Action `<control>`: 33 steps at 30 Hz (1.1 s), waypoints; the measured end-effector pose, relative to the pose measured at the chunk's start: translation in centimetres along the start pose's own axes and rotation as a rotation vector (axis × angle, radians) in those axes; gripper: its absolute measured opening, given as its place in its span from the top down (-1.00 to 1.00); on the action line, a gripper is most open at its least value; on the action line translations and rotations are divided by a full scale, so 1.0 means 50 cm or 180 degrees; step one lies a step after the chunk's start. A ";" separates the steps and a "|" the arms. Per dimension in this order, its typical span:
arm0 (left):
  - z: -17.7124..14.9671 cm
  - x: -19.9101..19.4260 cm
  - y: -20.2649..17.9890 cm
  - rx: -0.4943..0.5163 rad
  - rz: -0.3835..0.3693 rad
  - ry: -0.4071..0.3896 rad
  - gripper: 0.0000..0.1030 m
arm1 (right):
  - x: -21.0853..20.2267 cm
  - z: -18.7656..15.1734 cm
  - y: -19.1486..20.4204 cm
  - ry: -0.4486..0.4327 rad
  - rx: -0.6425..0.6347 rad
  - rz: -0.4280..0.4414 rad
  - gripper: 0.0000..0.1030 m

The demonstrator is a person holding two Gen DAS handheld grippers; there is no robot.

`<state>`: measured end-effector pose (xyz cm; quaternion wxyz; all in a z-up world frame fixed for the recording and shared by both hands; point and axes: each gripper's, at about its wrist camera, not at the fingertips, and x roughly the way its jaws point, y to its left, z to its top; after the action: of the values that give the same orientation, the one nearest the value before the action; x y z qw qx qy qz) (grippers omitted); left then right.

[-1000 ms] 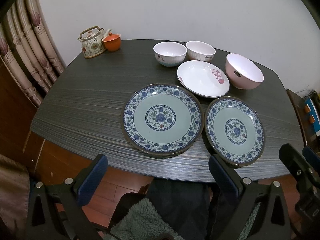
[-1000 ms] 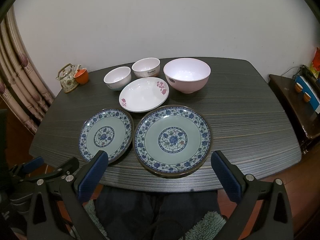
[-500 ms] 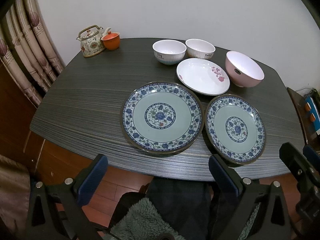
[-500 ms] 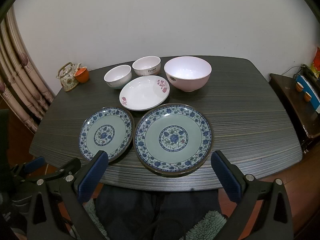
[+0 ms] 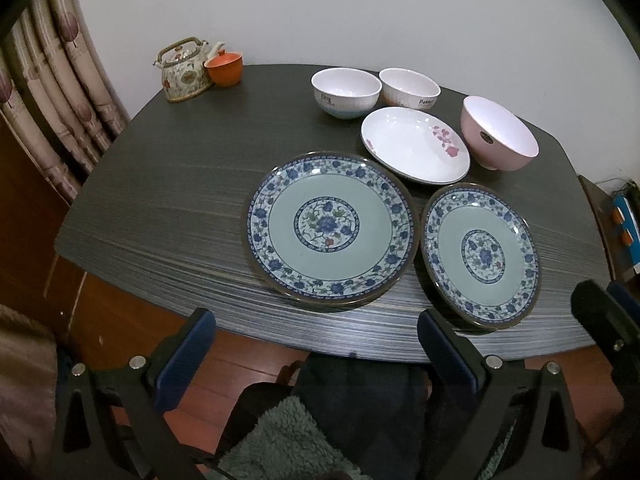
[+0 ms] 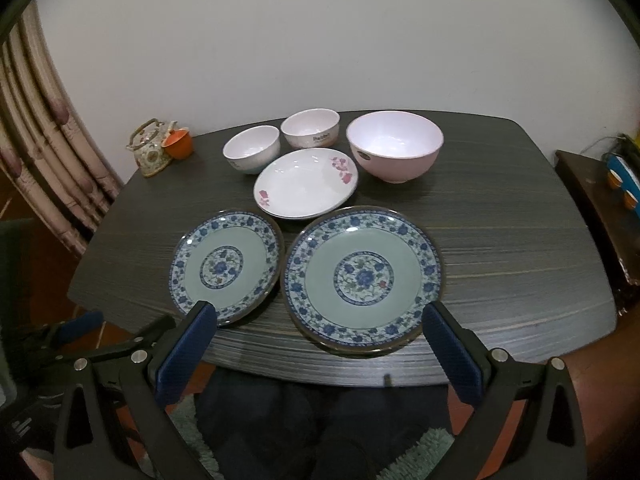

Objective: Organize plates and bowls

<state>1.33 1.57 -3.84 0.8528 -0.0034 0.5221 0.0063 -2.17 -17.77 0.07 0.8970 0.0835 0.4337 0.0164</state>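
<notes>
Two blue-patterned plates lie side by side near the front edge of the dark table (image 5: 180,184): the left plate (image 5: 328,228) (image 6: 226,268) and the right plate (image 5: 482,256) (image 6: 362,276). Behind them sits a white flowered plate (image 5: 412,144) (image 6: 304,184). Two small white bowls (image 5: 346,92) (image 5: 410,88) and a larger pink bowl (image 5: 500,136) (image 6: 394,148) stand further back. My left gripper (image 5: 316,340) hovers open before the table edge, holding nothing. The right gripper (image 6: 318,328) is open too, its fingers framing the right plate's near rim.
A patterned teapot (image 5: 184,70) and an orange cup (image 5: 225,68) stand at the back left corner. Curtains (image 5: 52,100) hang at the left. A low wooden side cabinet (image 6: 592,200) is at the right. A person's dark-trousered legs (image 5: 360,400) are below the table edge.
Both grippers have crept slightly toward the table, and the dishes sit a little further right in the right wrist view. Nothing on the table has moved.
</notes>
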 end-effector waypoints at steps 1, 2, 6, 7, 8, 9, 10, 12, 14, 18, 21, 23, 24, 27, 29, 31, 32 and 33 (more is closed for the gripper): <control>0.002 0.005 0.002 -0.0003 -0.0010 0.0019 -0.99 | 0.003 0.003 -0.001 0.0003 0.0000 0.0023 -0.98; 0.003 0.010 0.005 -0.0011 -0.0018 0.0038 -0.99 | 0.006 0.004 0.000 0.0002 -0.0007 0.0079 -0.98; 0.013 0.028 0.022 -0.0059 -0.0043 0.0102 -0.99 | 0.025 0.014 -0.002 0.0056 -0.0017 0.0205 -0.98; 0.018 0.033 0.030 -0.0090 -0.0059 0.0113 -0.99 | 0.031 0.016 -0.003 0.0076 -0.0018 0.0220 -0.98; 0.024 0.038 0.040 -0.0120 -0.0078 0.0116 -0.99 | 0.038 0.018 -0.002 0.0100 -0.0027 0.0233 -0.98; 0.030 0.042 0.050 -0.0156 -0.0107 0.0111 -0.99 | 0.043 0.021 -0.001 0.0124 -0.0043 0.0251 -0.98; 0.035 0.044 0.058 -0.0188 -0.0125 0.0100 -0.99 | 0.052 0.024 0.000 0.0148 -0.0062 0.0265 -0.97; 0.053 0.054 0.086 -0.0297 -0.0117 0.0084 -0.99 | 0.067 0.031 0.003 0.0193 -0.0094 0.0294 -0.95; 0.069 0.062 0.112 -0.0401 -0.0136 0.0064 -0.99 | 0.083 0.039 0.006 0.0249 -0.0146 0.0427 -0.93; 0.099 0.085 0.158 -0.0586 -0.0156 0.0061 -0.94 | 0.121 0.058 0.001 0.0333 -0.0124 0.0614 -0.86; 0.116 0.108 0.181 -0.0684 -0.0231 0.0107 -0.81 | 0.154 0.072 0.001 0.0411 -0.0134 0.0778 -0.58; 0.127 0.126 0.194 -0.0750 -0.0329 0.0171 -0.71 | 0.184 0.085 -0.001 0.0520 -0.0093 0.0896 -0.46; 0.130 0.136 0.201 -0.0790 -0.0383 0.0213 -0.65 | 0.195 0.089 -0.002 0.0555 -0.0062 0.0932 -0.40; 0.135 0.161 0.215 -0.0892 -0.0561 0.0307 -0.59 | 0.230 0.109 0.002 0.0659 -0.0058 0.1047 -0.33; 0.139 0.174 0.223 -0.0926 -0.0686 0.0337 -0.59 | 0.253 0.125 0.008 0.0755 -0.0049 0.1127 -0.32; 0.139 0.182 0.233 -0.0987 -0.0781 0.0346 -0.59 | 0.277 0.138 0.015 0.0853 -0.0042 0.1177 -0.27; 0.139 0.186 0.239 -0.1024 -0.0818 0.0365 -0.59 | 0.289 0.142 0.017 0.0911 -0.0019 0.1177 -0.26; 0.139 0.192 0.246 -0.1091 -0.0867 0.0394 -0.59 | 0.296 0.143 0.018 0.0951 -0.0004 0.1191 -0.23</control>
<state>11.71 14.03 -9.23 0.7991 -0.2191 0.5595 -0.0205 12.66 -16.36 -6.92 0.8042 0.1585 0.5386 0.1948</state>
